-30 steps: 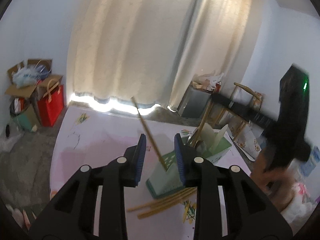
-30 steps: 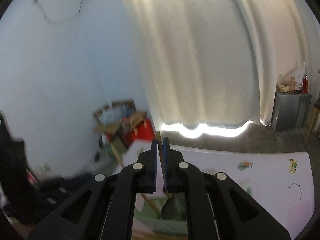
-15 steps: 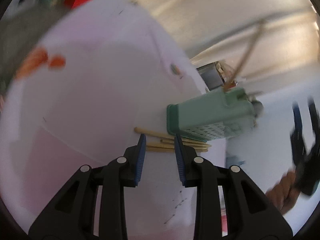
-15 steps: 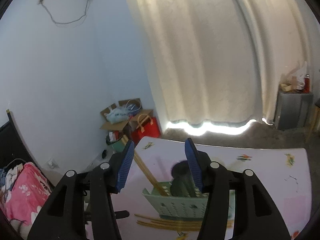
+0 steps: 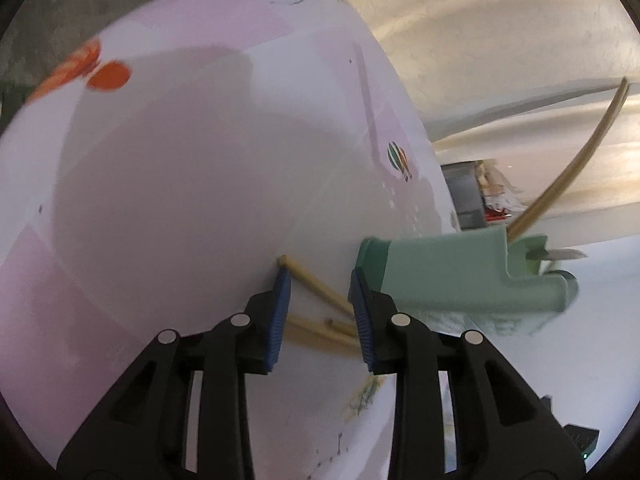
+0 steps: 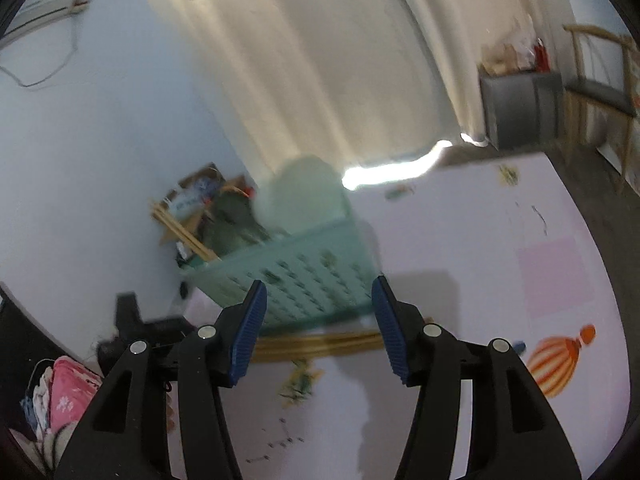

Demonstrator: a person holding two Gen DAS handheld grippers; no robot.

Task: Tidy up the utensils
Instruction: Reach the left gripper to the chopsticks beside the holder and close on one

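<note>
Left wrist view: left tool (image 5: 318, 312) hangs low over the white tabletop (image 5: 180, 200), blue pads apart, loose wooden chopsticks (image 5: 316, 284) lying between them unpinched, beside the mint-green perforated plastic utensil caddy (image 5: 460, 276). Right wrist view: right tool (image 6: 318, 330), spread wide and empty, faces the caddy (image 6: 312, 276) and chopsticks (image 6: 320, 344).

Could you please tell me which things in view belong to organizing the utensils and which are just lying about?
Part of the job:
- loose chopsticks on the table
- green utensil basket
- chopsticks already in the basket

Just lying about:
- cardboard boxes
- grey cabinet
- wooden chair
- pink cloth
</note>
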